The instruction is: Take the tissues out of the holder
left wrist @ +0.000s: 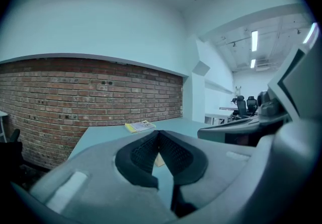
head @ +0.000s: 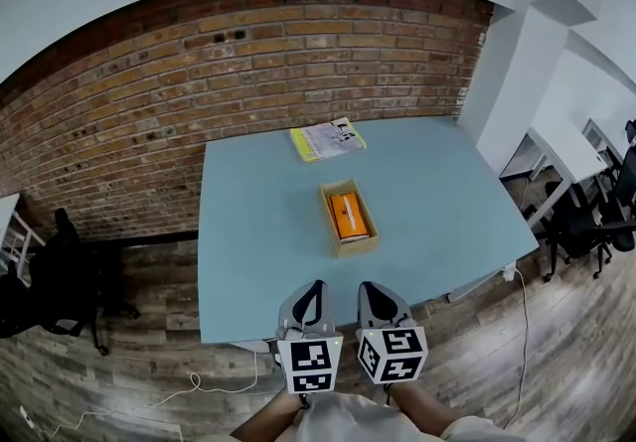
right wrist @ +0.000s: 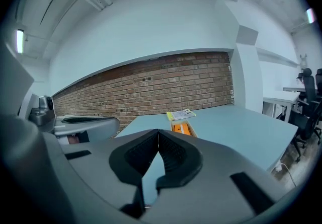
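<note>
Tan open-topped box holder shows only as a sliver behind the left gripper, jaws pressed together and empty, in that gripper's view; the right gripper is closed and empty too. A yellow-edged booklet lies beyond the holder on the pale blue table, near a brick wall. An orange tissue pack fills the holder, mid-table, well apart from both grippers.

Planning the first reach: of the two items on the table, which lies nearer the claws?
The wooden holder with the orange tissue pack inside, in the middle; the yellow booklet lies flat beyond it, at the far edge.
</note>
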Demonstrator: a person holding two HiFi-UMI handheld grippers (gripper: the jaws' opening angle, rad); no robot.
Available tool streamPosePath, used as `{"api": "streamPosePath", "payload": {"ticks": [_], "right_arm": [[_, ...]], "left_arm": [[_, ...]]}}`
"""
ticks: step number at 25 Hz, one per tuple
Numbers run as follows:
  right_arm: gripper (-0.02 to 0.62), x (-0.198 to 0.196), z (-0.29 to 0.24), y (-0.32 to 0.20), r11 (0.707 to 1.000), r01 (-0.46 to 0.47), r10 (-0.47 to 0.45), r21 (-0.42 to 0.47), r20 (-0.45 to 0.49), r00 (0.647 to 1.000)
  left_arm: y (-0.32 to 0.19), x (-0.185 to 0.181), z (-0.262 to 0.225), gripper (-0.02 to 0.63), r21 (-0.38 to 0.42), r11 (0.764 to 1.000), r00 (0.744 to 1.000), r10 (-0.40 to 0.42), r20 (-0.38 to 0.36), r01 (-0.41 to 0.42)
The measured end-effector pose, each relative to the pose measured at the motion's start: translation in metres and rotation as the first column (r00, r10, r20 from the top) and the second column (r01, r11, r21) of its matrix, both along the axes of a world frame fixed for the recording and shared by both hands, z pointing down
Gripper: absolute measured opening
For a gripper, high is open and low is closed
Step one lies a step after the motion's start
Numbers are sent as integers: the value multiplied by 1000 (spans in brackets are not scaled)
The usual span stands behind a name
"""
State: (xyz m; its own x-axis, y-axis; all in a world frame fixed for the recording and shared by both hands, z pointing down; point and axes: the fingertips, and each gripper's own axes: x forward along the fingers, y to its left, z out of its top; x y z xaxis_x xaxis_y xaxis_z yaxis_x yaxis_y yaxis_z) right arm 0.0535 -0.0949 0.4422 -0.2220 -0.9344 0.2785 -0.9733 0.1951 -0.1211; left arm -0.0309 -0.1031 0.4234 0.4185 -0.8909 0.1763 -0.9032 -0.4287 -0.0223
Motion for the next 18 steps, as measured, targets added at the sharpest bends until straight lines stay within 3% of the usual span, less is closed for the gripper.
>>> {"api": "streamPosePath", "payload": {"ticks": [18], "right_arm": [[5,-12,-11,-102,999,-32,32,-4,-22,999]], "left_arm": [[-110,-11,-8,5,3,1000,999,30,-17,-30]]}}
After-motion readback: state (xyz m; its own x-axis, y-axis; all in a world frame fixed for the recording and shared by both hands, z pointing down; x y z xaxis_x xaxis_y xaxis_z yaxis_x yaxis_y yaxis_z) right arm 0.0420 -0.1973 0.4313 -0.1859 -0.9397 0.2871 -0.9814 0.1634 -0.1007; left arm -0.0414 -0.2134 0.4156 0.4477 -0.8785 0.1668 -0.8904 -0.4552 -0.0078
